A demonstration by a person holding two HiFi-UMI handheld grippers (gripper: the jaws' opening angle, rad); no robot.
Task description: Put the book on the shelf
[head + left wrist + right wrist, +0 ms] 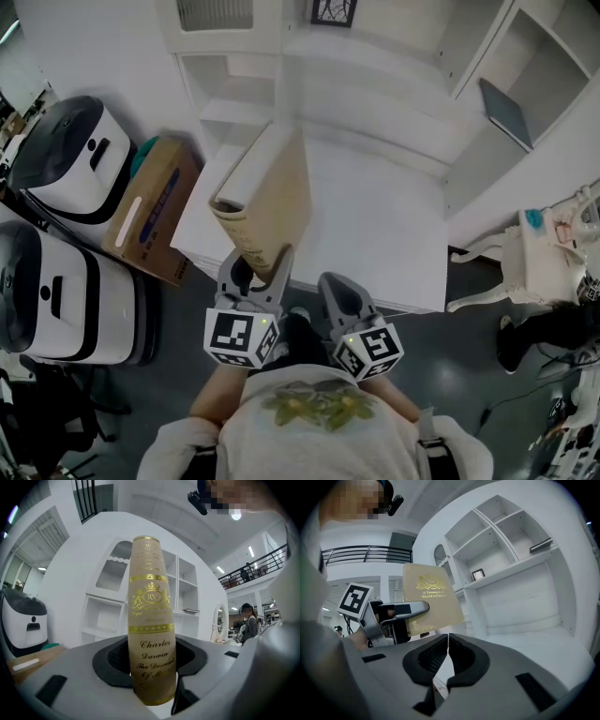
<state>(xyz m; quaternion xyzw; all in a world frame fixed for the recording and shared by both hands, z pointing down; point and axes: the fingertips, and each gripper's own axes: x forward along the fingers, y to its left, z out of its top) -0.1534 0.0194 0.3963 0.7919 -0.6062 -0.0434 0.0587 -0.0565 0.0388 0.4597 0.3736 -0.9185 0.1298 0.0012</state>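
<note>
while the left gripper (256,261) clamps the tan book (272,187) at its spine, right gripper (333,281) clenched, empty

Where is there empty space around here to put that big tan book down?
The white tabletop right of the book is bare. The small cubbies beyond it look empty. The right-hand shelf holds a dark notebook. Left of the table is crowded: cardboard box, white machines.
</note>
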